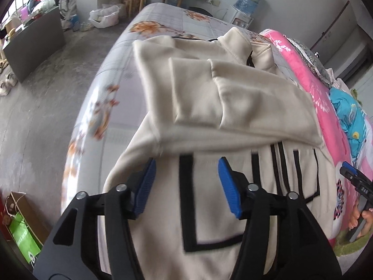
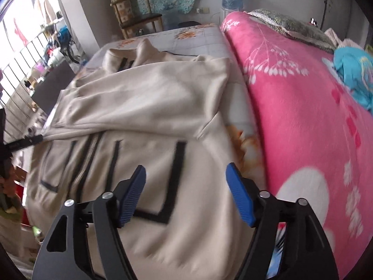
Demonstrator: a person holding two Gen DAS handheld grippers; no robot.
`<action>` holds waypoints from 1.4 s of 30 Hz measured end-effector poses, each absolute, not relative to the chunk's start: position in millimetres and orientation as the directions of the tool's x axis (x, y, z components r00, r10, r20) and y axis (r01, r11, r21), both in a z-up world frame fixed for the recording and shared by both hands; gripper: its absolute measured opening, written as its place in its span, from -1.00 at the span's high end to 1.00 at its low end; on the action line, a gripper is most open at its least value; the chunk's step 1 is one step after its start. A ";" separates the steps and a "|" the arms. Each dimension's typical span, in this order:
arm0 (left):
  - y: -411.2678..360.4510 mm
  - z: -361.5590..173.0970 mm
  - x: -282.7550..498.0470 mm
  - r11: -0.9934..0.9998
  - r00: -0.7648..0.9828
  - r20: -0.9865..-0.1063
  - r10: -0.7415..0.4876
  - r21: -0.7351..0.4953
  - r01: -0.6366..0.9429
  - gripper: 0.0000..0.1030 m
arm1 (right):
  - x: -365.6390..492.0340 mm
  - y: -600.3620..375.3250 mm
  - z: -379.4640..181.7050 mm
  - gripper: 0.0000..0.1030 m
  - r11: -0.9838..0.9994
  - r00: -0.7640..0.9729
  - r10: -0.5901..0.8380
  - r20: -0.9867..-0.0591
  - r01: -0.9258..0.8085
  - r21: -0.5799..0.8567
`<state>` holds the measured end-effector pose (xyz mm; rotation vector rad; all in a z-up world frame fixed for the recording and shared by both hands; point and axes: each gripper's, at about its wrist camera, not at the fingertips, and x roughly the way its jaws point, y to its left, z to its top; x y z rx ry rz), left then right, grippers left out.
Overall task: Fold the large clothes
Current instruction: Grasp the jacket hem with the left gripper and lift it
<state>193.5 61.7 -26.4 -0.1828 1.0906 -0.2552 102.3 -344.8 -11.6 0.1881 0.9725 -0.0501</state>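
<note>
- A brown paper bag and a green shopping bag (image 1: 23,235) stand on the grey concrete floor (image 1: 39,107) beside the near left corner of the bed, as the left wrist view shows them.
- The bed's pale grey sheet with orange flower prints (image 1: 112,79) lies bare along the left edge and at the far end.
- A large cream fleece jacket with black trim lines and a centre zip (image 1: 209,107) lies spread on the sheet, its collar toward the far end and its hem toward the near edge.
- Both cream sleeves (image 1: 244,102) are folded across the chest, one over the other.
- The left tongs (image 1: 186,184), black with blue ribbed pads, hang over the lower front of the jacket with their jaws apart and nothing between them; the pads touch no cloth.
- The right tongs (image 2: 186,193), of the same make, hang over the jacket's lower right front near its edge, jaws wide apart and empty.
- In the left wrist view the right tongs show at the right edge, with fingers of a hand (image 1: 366,217) on the handle.
- A bright pink fleece blanket with white flower patterns (image 2: 303,121) covers the right side of the bed, just beside the jacket.
- A turquoise garment (image 2: 354,74) lies on the blanket toward the right edge.
</note>
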 end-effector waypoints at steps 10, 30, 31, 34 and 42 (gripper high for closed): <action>86.1 -24.5 119.4 0.960 0.475 -0.834 -0.279 -0.260 0.108 -0.20 | 86.1 -272.2 -48.3 -0.55 0.975 0.508 0.150 -0.848 0.065 0.212; 130.6 -70.6 -21.7 0.928 0.459 -0.813 -0.359 -0.363 0.083 -0.14 | 58.3 -227.7 -82.0 -0.82 0.994 0.492 0.083 -0.867 0.016 0.104; 131.4 -74.5 -24.6 0.924 0.455 -0.811 -0.367 -0.376 0.075 -0.14 | 58.3 -227.6 -82.2 -0.82 0.995 0.493 0.083 -0.866 0.013 0.103; 137.2 -85.9 -27.8 0.902 0.461 -0.793 -0.399 -0.429 0.042 -0.11 | 58.9 -228.1 -82.9 -0.84 0.995 0.491 0.087 -0.867 0.007 0.104; 142.6 -102.9 -6.6 0.807 0.463 -0.712 -0.528 -0.591 0.012 0.23 | 60.2 -228.6 -83.6 -0.84 0.994 0.487 0.091 -0.869 0.006 0.107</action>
